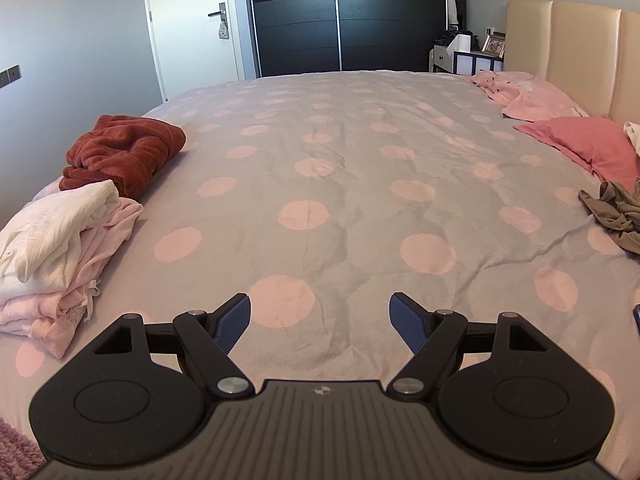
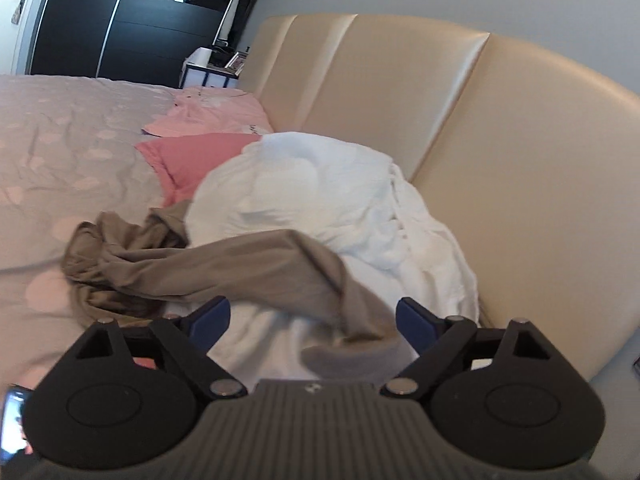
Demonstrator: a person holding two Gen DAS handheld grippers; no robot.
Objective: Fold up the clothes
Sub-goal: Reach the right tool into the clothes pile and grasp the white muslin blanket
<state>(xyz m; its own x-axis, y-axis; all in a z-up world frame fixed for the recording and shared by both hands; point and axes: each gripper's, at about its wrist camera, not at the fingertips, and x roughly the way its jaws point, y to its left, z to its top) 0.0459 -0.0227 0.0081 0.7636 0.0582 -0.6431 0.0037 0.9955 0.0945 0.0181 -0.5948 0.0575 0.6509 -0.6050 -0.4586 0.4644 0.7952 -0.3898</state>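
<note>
A wide bed [image 1: 340, 168] fills both views, covered by a grey spread with pale pink dots, smooth and bare across its whole middle. A cream padded headboard [image 2: 460, 128] bounds the right edge as seen from the left wrist, and a dark wardrobe [image 1: 348, 16] and a white door [image 1: 188, 24] are seen beyond the far edge. Along the headboard, a large crumpled white heap [image 2: 320, 200] is piled, with a pink pillow [image 2: 200, 156] and a paler pink pillow [image 2: 208, 114] lined up beyond it. Over the front of the white heap a taupe garment [image 2: 208, 264] is draped, bunched at the left and trailing toward the camera; the same garment is seen at the right edge of the left wrist view. At the left edge of the bed a stack of folded white and pale pink clothes [image 1: 60, 256] is set, and a rust-red folded item [image 1: 124, 152] lies just behind it, touching it. The left gripper [image 1: 320, 320] is held over the near bare spread, its jaws spread wide with nothing between them. The right gripper [image 2: 312, 320] is held over the trailing end of the taupe garment; its jaws are spread wide, cloth is seen between the blue fingers [image 2: 210, 318], and no pad is seen pressing on it. A phone screen [image 2: 12, 420] is glimpsed at the lower left corner.
</note>
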